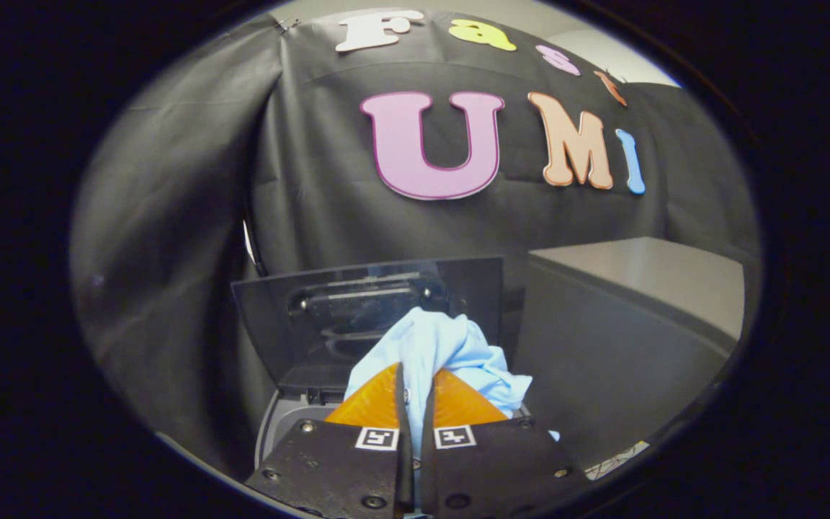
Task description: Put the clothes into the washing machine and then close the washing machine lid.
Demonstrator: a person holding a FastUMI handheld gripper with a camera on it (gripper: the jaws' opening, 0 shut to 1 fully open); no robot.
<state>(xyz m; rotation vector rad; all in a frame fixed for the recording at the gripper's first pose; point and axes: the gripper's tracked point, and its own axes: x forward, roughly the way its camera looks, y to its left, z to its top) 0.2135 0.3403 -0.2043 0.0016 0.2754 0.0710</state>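
1. The gripper (415,375) has its two fingers almost closed, and both press on a fold of the light blue garment (451,353).
2. The garment bunches up just ahead of the fingers, above the washing machine (292,418).
3. The washing machine lid (357,310) stands open and upright behind the garment.
4. A grey cabinet (638,317) is beside the machine.
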